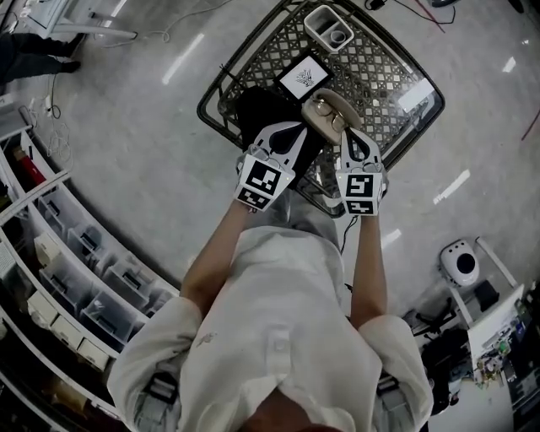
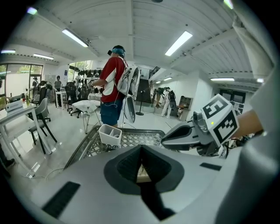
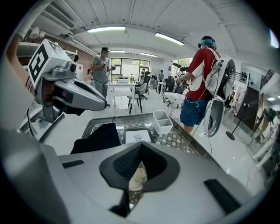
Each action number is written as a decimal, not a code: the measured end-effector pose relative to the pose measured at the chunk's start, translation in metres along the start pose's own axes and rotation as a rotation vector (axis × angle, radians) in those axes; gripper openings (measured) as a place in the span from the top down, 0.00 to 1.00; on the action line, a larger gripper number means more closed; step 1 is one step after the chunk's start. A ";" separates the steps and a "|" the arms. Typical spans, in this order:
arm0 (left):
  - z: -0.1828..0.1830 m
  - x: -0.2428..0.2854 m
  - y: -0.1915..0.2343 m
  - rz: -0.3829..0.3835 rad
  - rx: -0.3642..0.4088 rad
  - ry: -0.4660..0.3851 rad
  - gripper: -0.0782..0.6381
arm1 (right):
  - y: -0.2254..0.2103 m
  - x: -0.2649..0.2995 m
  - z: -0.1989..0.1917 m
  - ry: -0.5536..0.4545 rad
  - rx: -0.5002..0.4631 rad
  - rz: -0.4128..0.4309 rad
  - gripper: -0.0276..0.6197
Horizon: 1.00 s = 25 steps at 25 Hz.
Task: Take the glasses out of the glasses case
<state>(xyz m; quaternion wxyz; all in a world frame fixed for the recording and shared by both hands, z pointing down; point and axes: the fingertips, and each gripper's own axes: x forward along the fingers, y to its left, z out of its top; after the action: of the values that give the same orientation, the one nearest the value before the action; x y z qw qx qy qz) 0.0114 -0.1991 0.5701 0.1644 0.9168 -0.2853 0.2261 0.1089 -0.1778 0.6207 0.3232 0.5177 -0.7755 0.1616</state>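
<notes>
An open beige glasses case (image 1: 319, 118) lies on the lattice glass table (image 1: 396, 84), with thin-rimmed glasses (image 1: 334, 112) in it. My left gripper (image 1: 300, 129) meets the case's left end, jaws shut on its edge. A strip of the beige case (image 2: 142, 173) shows through the slit between those jaws. At the case's near right side, my right gripper (image 1: 348, 133) is shut where the glasses lie. Beige case and thin wire rim (image 3: 138, 175) show in its jaw gap. Each gripper also sees the other: the right gripper (image 2: 165, 141) and the left gripper (image 3: 103, 104).
A black cloth (image 1: 260, 108) lies left of the case. Behind it is a framed logo card (image 1: 304, 78) and a white two-compartment tray (image 1: 331, 25). A person in a red shirt (image 2: 113, 83) stands beyond the table. Storage shelves (image 1: 51, 253) line the left.
</notes>
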 end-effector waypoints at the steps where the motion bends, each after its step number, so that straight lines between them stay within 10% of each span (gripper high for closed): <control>1: -0.002 0.003 0.000 -0.003 -0.002 0.006 0.87 | 0.000 0.003 -0.003 0.008 0.000 0.003 0.95; 25: -0.036 0.052 0.004 -0.030 -0.045 0.066 0.87 | -0.002 0.051 -0.046 0.119 -0.059 0.043 0.93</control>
<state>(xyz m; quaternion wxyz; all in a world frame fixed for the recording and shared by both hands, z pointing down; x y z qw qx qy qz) 0.0357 -0.2103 0.6274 0.1977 0.9090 -0.2711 0.2473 0.1136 -0.1874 0.6891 0.3805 0.4807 -0.7702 0.1760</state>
